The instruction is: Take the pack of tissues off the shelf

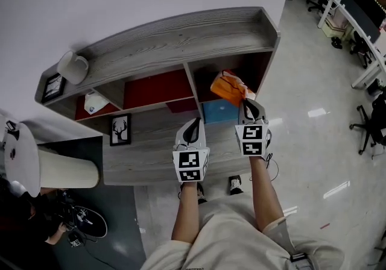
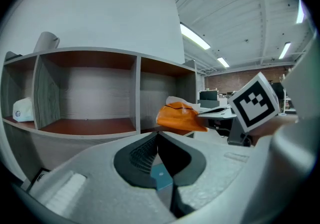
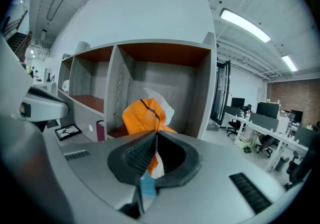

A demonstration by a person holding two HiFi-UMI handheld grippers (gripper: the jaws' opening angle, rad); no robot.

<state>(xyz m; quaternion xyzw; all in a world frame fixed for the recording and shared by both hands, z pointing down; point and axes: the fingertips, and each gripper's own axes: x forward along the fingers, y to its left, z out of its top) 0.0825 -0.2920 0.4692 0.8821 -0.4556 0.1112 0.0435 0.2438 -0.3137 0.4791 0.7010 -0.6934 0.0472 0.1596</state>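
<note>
The grey wood-grain shelf unit [image 1: 169, 40] stands open-fronted. At the mouth of its right-hand compartment hangs the soft orange pack of tissues [image 1: 229, 87], its length running straight ahead from the right gripper [image 1: 251, 105], which pinches its near end, forearm outstretched. The left gripper [image 1: 193, 125], jaws pressed together on nothing, hovers just beside, lower.

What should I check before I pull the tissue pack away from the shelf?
1. Jaws of the right gripper shut on the orange tissue pack: ok.
2. Grip on the pack's body, not only loose wrapper: cannot tell.
3. Pack fully out of the shelf: cannot tell.
4. Nothing else in the right compartment to drag along: ok.
5. Jaws of the left gripper shut, empty, apart from the pack: ok.
</note>
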